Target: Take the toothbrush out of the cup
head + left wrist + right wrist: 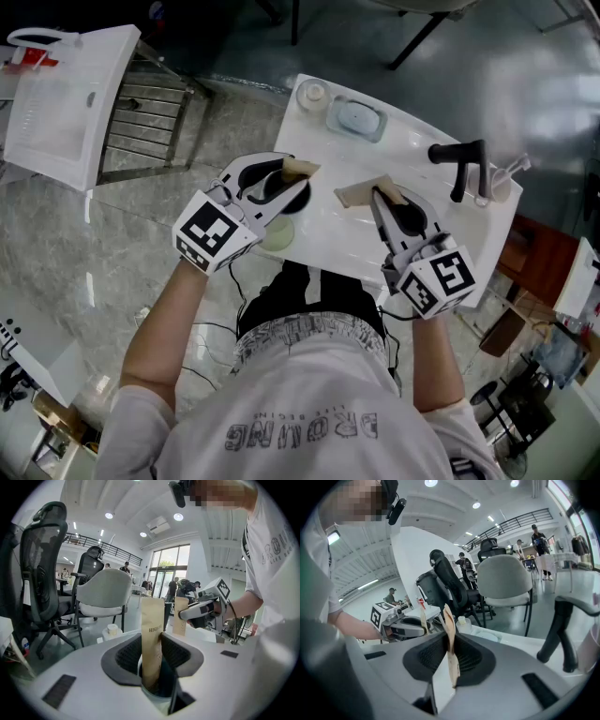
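Note:
My left gripper (295, 178) hangs over a pale green cup (278, 234) at the near edge of the white table (422, 141). A brown paper packet (152, 625) stands upright out of the cup (152, 696), and both pads touch its edges, so the left gripper (151, 641) is shut on it. My right gripper (380, 194) is shut on a second brown paper packet (356, 194), held above the table. In the right gripper view that packet (451, 634) shows edge-on between the pads. No bare toothbrush is in sight.
A blue-grey soap dish (356, 119) and a small white jar (312, 94) sit at the table's far side. A black handle-shaped object (459, 164) stands at the right end. A white folding chair (66, 94) is on the floor at the left.

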A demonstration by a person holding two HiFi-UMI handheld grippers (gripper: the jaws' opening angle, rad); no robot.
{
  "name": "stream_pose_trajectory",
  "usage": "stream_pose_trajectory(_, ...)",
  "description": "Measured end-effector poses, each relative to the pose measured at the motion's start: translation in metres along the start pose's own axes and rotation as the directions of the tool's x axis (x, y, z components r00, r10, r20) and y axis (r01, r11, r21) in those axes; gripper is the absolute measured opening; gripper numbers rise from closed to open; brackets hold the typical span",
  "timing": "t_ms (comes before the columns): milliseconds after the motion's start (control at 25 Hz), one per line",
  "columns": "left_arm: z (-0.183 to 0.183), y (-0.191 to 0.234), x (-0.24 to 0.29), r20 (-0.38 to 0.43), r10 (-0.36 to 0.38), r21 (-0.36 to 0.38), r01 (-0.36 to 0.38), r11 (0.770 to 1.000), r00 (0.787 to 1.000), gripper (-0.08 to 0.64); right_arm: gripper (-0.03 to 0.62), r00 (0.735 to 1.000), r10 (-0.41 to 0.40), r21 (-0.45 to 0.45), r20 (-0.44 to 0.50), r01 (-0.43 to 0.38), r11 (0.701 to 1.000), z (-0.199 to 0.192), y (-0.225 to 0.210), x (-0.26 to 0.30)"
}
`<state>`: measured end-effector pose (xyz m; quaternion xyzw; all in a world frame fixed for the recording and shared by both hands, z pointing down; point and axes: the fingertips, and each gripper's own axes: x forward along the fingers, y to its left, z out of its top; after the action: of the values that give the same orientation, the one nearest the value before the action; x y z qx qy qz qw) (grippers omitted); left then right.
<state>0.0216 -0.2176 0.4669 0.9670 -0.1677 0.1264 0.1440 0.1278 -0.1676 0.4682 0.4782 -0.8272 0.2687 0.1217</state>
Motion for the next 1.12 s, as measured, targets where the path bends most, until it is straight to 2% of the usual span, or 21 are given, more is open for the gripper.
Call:
stream_pose_trajectory(520,0.007,-0.002,-0.008,0.016,0.043,0.001,-0.043,0.999,0.999,0.077,0.058,1.0,0.01,-0.013,0.015,-0.01,1.0,0.004,0.006,-0.007)
stream_pose_trajectory(1120,0.028,-0.015,-0.022,0.064,0.091,0.038,-0.093,0.995,0.994,0.064,0.058,0.998,0.023,-0.045,0.06,-0.021,0.999,0.015,0.016,-0.024)
